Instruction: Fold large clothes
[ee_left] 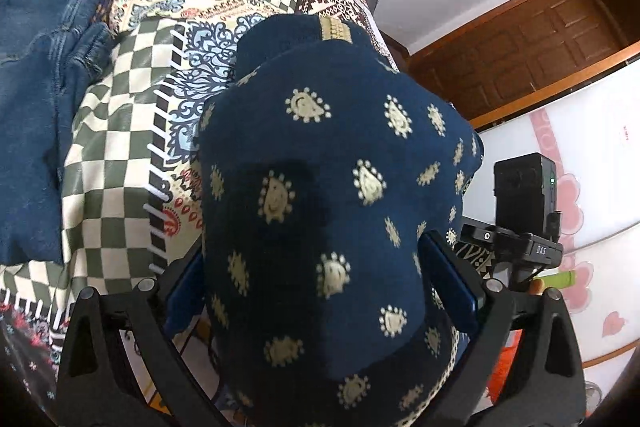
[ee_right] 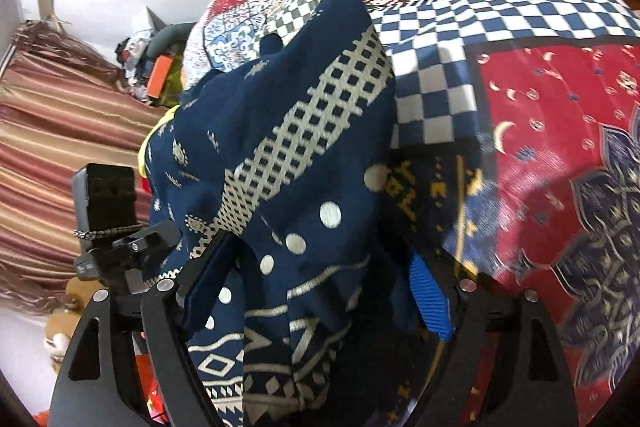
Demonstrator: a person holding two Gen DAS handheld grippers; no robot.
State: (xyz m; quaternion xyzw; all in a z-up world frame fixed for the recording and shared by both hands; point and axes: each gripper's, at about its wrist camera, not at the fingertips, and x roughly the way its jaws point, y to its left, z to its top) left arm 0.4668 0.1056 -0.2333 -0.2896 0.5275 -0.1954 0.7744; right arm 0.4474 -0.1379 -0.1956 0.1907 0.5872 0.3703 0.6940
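Note:
A navy garment (ee_left: 328,187) with cream teardrop motifs fills the middle of the left wrist view, bunched between my left gripper's (ee_left: 312,283) blue pads (ee_left: 452,279); the jaws stand wide, with cloth filling the gap. In the right wrist view the same navy garment (ee_right: 280,155), with a cream lattice band and dots, hangs bunched between my right gripper's (ee_right: 316,291) fingers (ee_right: 430,303), draped over the bed edge. Both sets of fingertips are hidden by cloth.
A patchwork bedspread (ee_left: 120,155) covers the bed; it also shows in the right wrist view (ee_right: 540,115). Blue denim clothing (ee_left: 36,87) lies at the left. A wooden door (ee_left: 540,43) and white cabinet (ee_left: 592,147) stand right. Striped curtains (ee_right: 60,131) hang left.

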